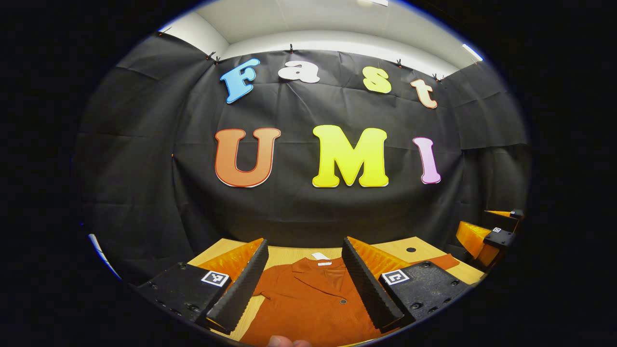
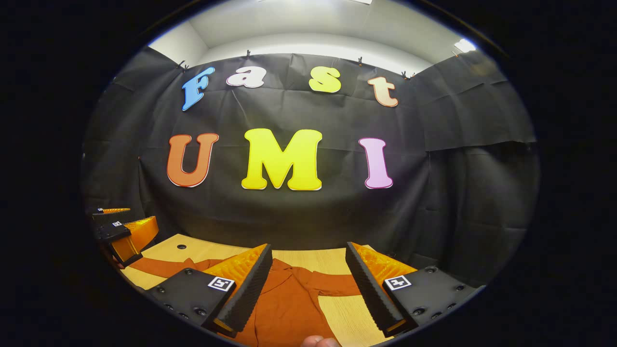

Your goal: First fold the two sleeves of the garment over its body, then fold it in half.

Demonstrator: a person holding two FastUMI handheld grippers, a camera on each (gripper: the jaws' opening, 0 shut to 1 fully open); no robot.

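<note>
Black cloth walls back a light wooden tabletop (image 1: 226,248) on which a rust-orange shirt (image 1: 308,303) lies flat, collar toward the wall.

From the left gripper view, the left gripper (image 1: 304,282) hovers over the shirt's chest with its jaws wide apart and nothing between them. Between the fingers this view shows the collar, a white neck tag (image 1: 320,257) and a dark button (image 1: 342,301). Right of them a sleeve runs outward past a small dark hole (image 1: 410,249) in the tabletop. At the far right edge sits the right gripper (image 1: 487,236), apart from the shirt.

From the right gripper view, the left gripper (image 2: 120,231) shows at the far left, above the other sleeve (image 2: 159,266) spread across the tabletop. The right gripper (image 2: 308,284) also stands wide open and empty, over the shirt's right side. Here the near sleeve (image 2: 337,284) reaches rightward across bare wood, its end hidden behind the right finger. A fingertip (image 2: 320,342) peeks in at the bottom edge
</note>
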